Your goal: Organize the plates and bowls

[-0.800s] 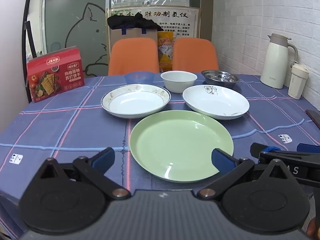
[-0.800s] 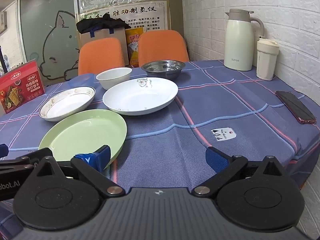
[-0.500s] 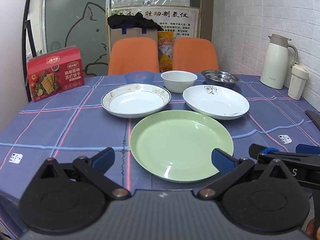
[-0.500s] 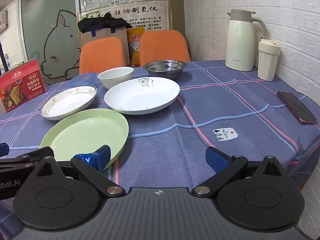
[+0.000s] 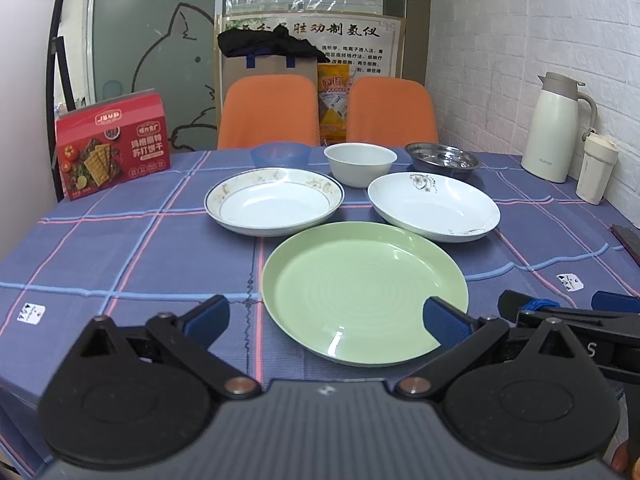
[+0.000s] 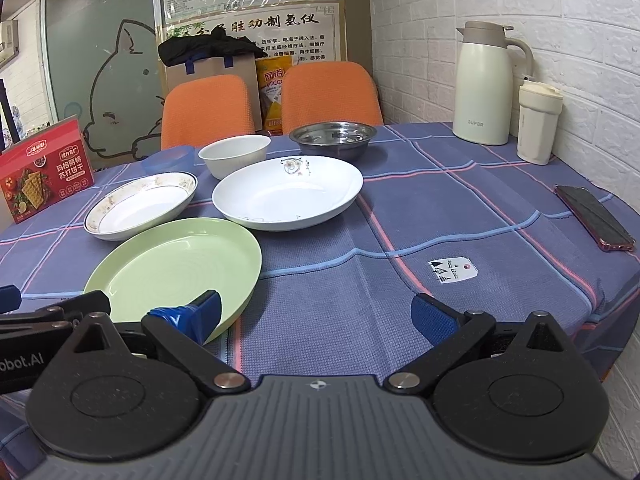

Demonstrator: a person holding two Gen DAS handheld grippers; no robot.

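White brick wall closes the right side of the room, and two orange chairs (image 5: 272, 110) stand behind the counter (image 6: 460, 216), which is covered by a blue plaid cloth. Nearest the camera lies a round pale green plate (image 5: 364, 292), flat on the cloth. Beyond it sit a white deep plate with a gold-patterned rim (image 5: 274, 202) on the left and a white deep plate with a small floral mark (image 5: 434, 206) on the right, both just beside the green plate's far edge. Behind these, in a row, stand a translucent blue bowl (image 5: 280, 155), a white ceramic bowl (image 5: 360, 162) and a shiny steel bowl (image 5: 442, 159). A red cracker box (image 5: 112, 146) stands upright at the far left; a cream thermos jug (image 6: 484, 84) and a cream lidded cup (image 6: 538, 122) stand by the wall, with a dark phone (image 6: 594, 216) lying near the right edge. The left tool (image 5: 324, 318) hovers low over the near rim of the green plate, its blue-tipped fingers spread wide and holding nothing. The right tool (image 6: 316, 312) sits just beside it to the right, likewise spread apart and empty, its left finger over the plate's edge.
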